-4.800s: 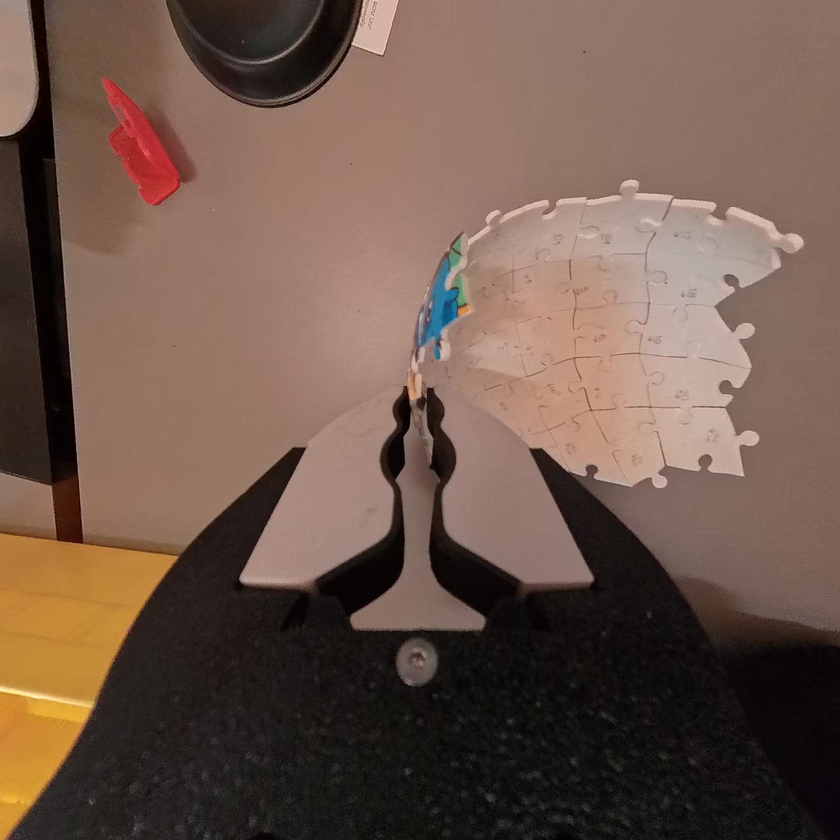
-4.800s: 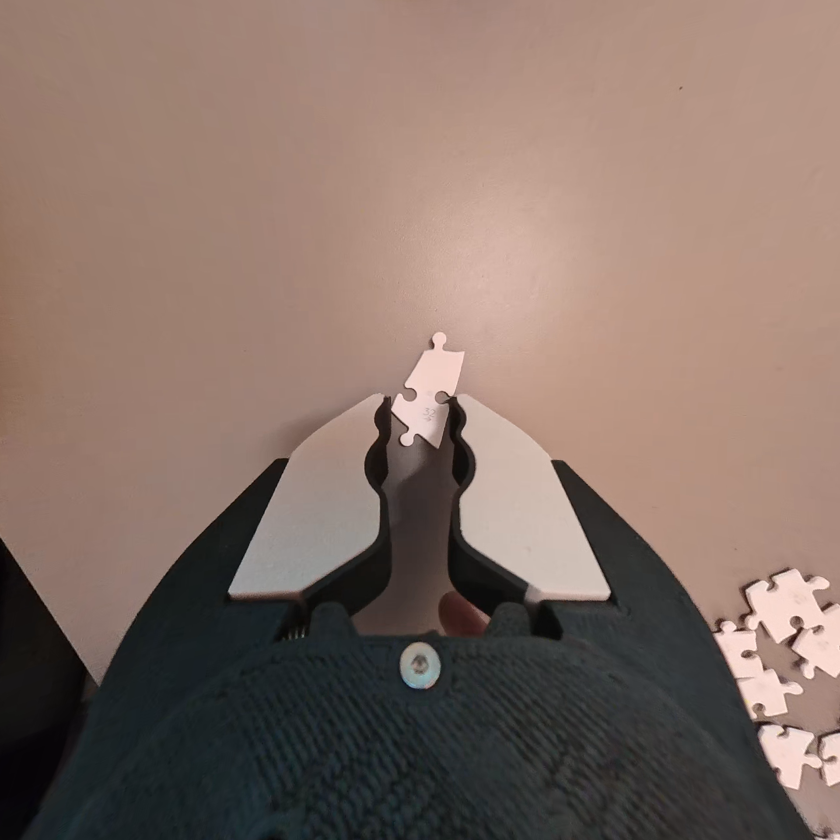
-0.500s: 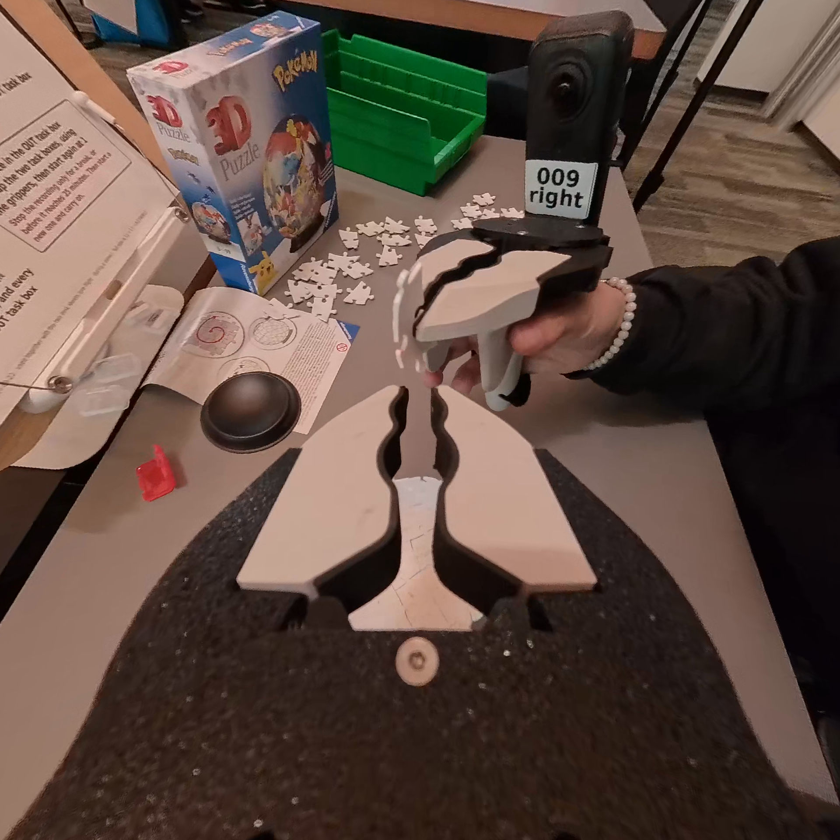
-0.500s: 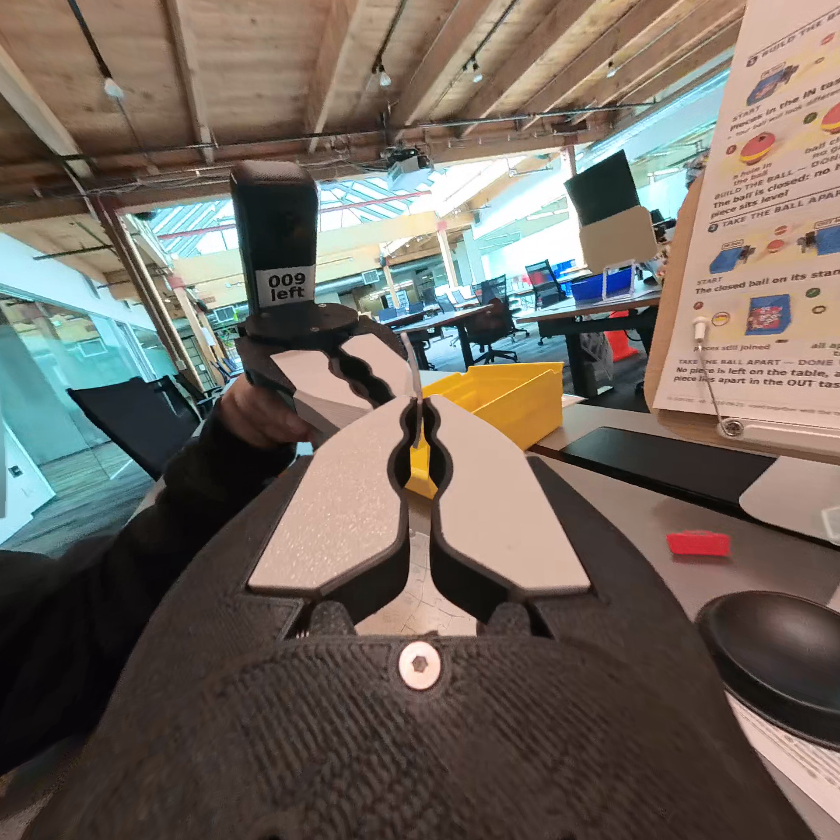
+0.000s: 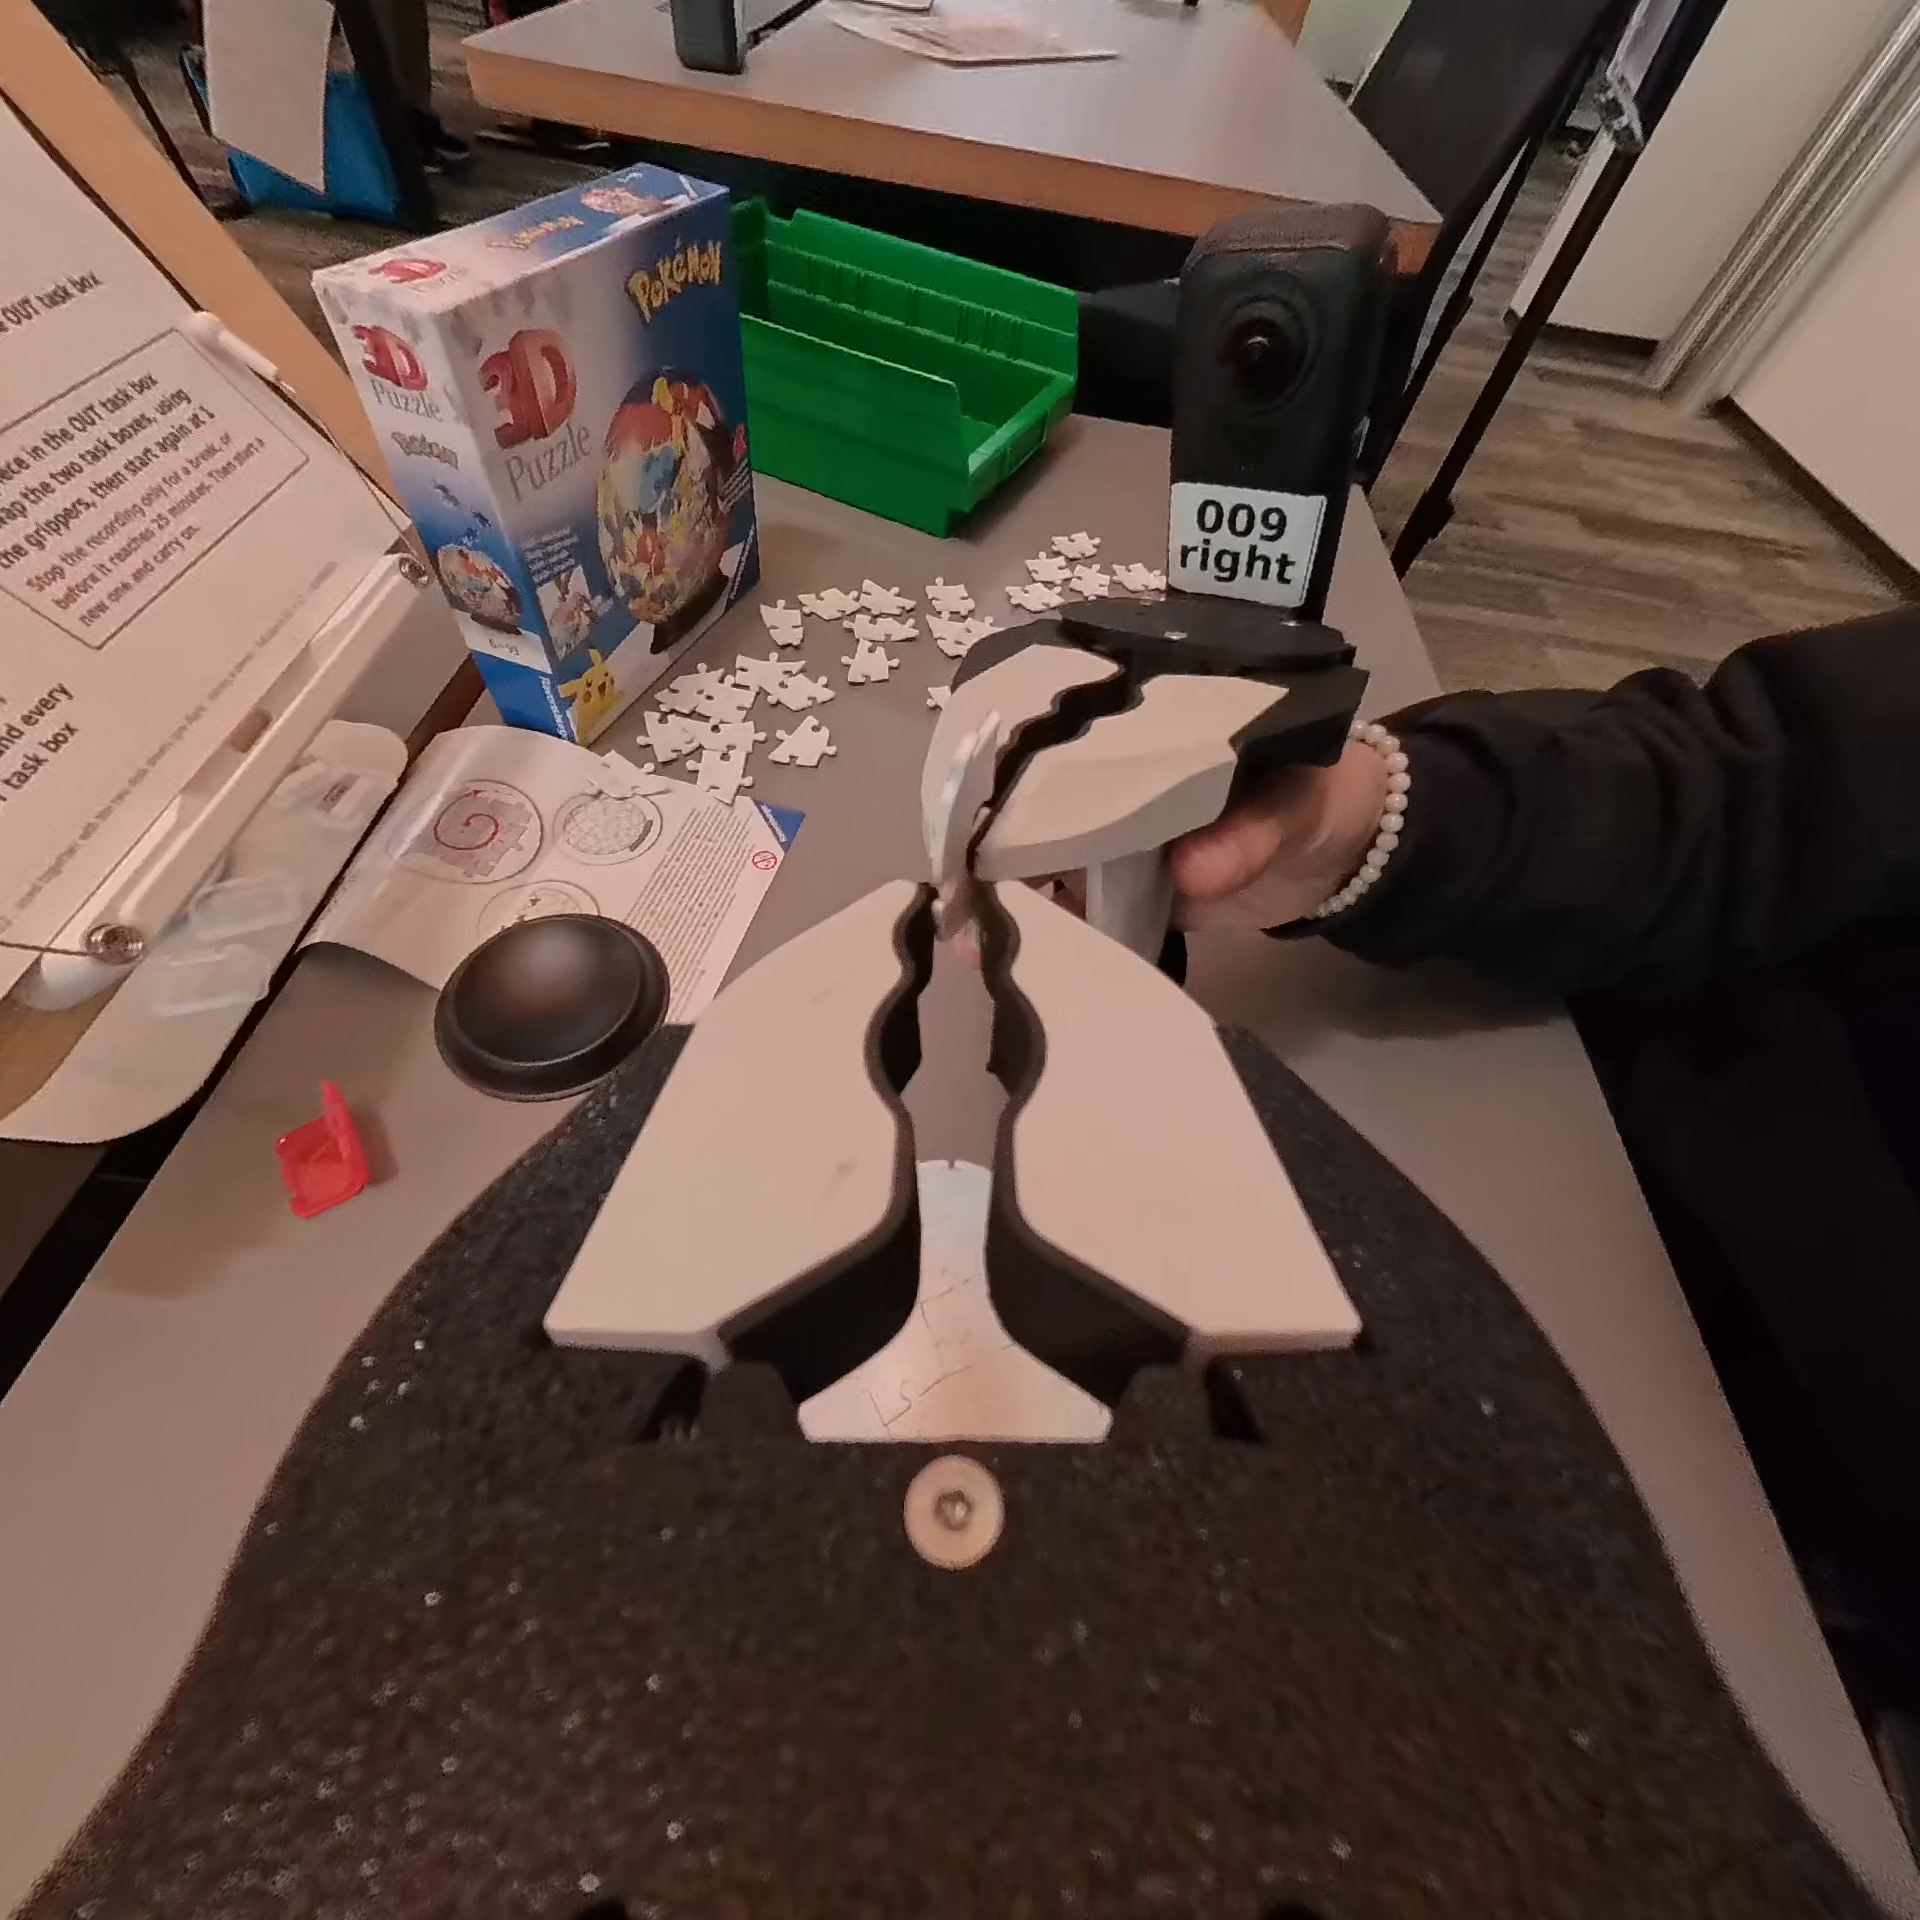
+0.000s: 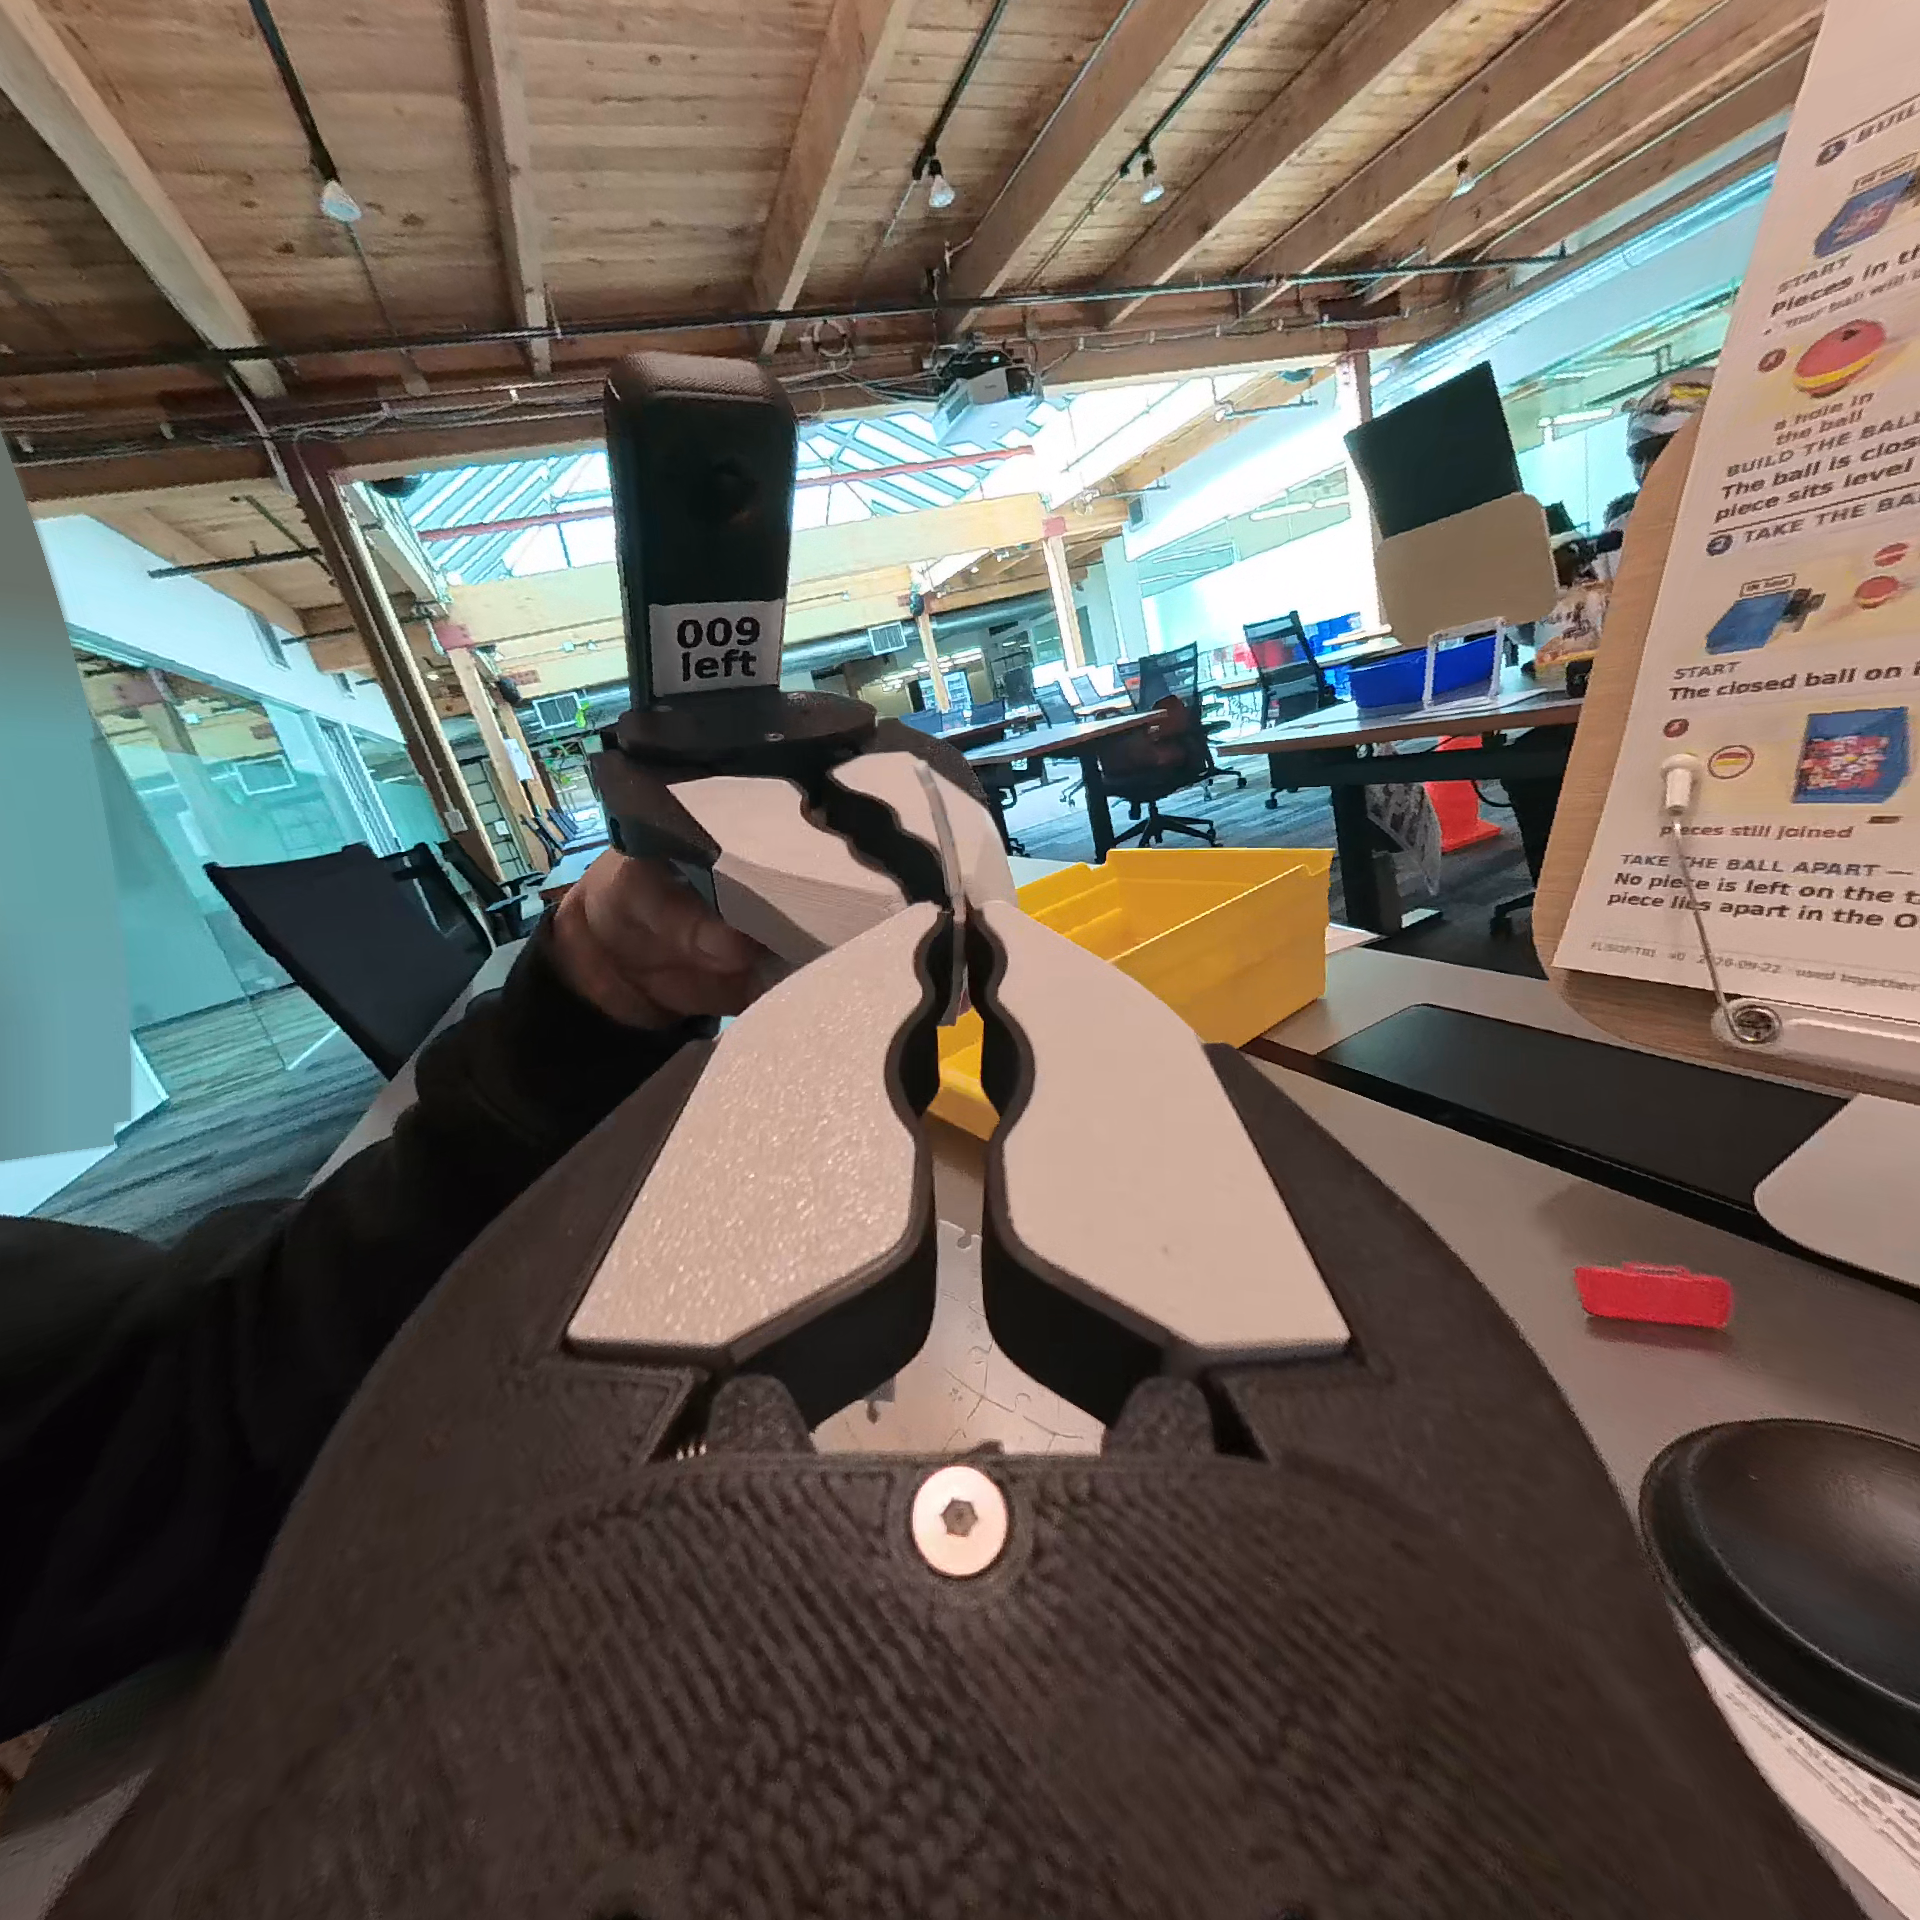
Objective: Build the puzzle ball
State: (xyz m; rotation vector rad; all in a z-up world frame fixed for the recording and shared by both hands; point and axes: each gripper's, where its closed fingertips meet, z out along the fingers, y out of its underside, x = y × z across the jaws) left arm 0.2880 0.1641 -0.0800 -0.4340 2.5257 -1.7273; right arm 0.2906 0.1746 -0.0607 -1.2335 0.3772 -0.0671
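Note:
My left gripper (image 5: 956,914) has its jaws nearly together, and a thin white puzzle edge sits at its tips. The white back of the joined puzzle section (image 5: 956,1309) shows through the gap below its fingers. My right gripper (image 5: 982,790) faces it tip to tip, shut on a single white puzzle piece (image 5: 951,790) whose lower end reaches my left tips. In the right wrist view my right gripper (image 6: 961,935) holds that piece edge-on (image 6: 954,977). My left gripper (image 6: 925,883) is just beyond it, and the section (image 6: 971,1382) shows below.
On the grey table (image 5: 1351,1091) lie several loose white pieces (image 5: 790,707), the puzzle box (image 5: 561,457), a leaflet (image 5: 623,842), a black round stand (image 5: 551,997) and a small red plastic part (image 5: 322,1153). A green bin (image 5: 904,384) stands behind and a yellow bin (image 6: 1174,925) lies beyond my left gripper. The grippers are tip to tip, or close to it.
4.8 s ago my right gripper was at a loose piece on the table. Both grippers now meet above it. In the last half second the piece has reached my left tips.

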